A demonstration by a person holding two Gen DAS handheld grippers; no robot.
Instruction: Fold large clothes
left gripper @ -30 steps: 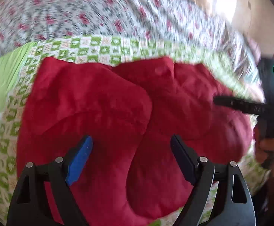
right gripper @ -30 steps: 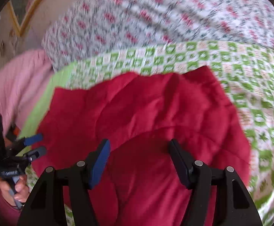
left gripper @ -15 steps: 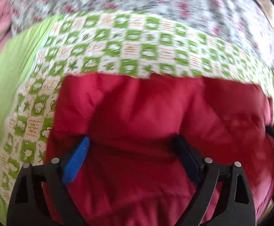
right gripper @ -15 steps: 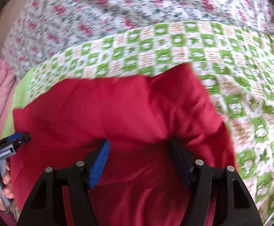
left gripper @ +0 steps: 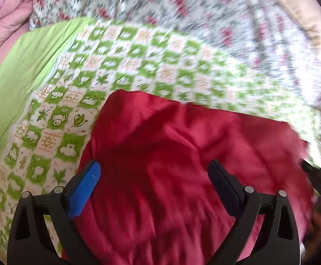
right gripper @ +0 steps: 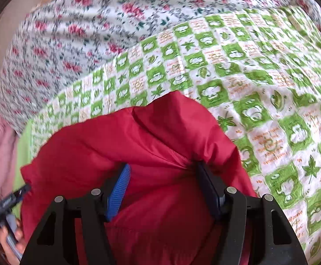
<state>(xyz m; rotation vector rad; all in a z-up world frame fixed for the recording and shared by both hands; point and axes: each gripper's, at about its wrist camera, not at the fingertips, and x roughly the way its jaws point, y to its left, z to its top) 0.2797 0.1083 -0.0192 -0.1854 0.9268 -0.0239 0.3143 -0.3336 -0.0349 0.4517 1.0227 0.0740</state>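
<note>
Right gripper (right gripper: 161, 177) pinching red garment (right gripper: 120, 145), likely to carry a fold | left gripper (left gripper: 153, 174) spread wide over garment, grasping nothing | green checked bedspread (right gripper: 259, 70) underneath

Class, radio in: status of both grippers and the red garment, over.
Left gripper open over padded red garment. Right gripper partly closed, fabric bunched between fingers. Nothing obstructing.

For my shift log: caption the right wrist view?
Right hand-held gripper pinching bunched red garment over green-checked blanket.
</note>
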